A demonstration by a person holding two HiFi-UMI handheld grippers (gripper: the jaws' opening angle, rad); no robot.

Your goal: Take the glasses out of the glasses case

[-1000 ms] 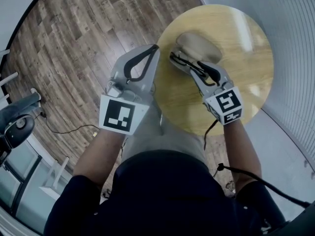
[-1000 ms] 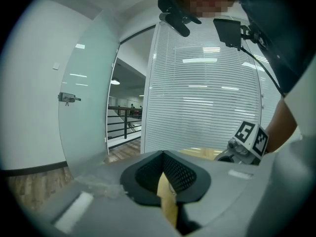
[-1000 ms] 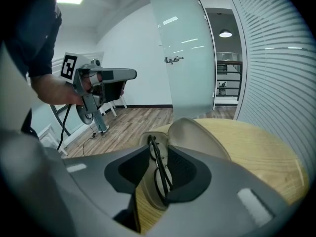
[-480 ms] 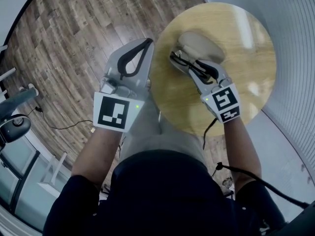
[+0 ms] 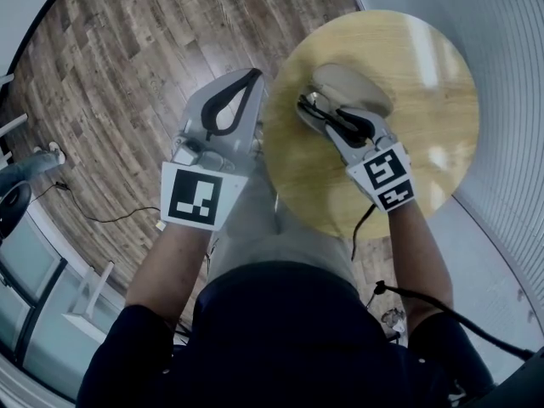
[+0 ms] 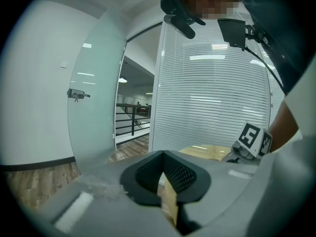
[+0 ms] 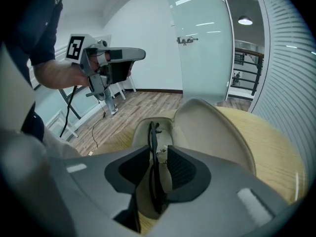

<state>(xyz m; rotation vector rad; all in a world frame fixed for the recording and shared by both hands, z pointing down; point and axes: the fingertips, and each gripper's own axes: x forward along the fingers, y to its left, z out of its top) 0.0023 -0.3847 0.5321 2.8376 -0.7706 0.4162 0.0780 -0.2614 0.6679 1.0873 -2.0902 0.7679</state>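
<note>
The setting is an office interior, identified by a frosted glass door (image 6: 96,98) with a lever handle (image 6: 76,94) at left, a white slatted partition (image 6: 217,98) at right, wood plank flooring (image 5: 127,75), a round wooden table (image 5: 425,100), a far railing (image 6: 131,115) and a ceiling light (image 7: 245,20).

The round table of pale wood (image 5: 425,100) has a smooth, lacquered top that throws back bright glints near its far edge. The open beige glasses case (image 7: 212,127) looks matt and soft-lined. The thin black glasses (image 7: 152,142) look smooth and faintly shiny, like plastic. The left gripper (image 6: 162,169) and right gripper (image 7: 158,169) have matt grey plastic shells and finely ribbed black pads (image 7: 180,171). The brown plank floor (image 5: 127,75) shows coarse grain.
</note>
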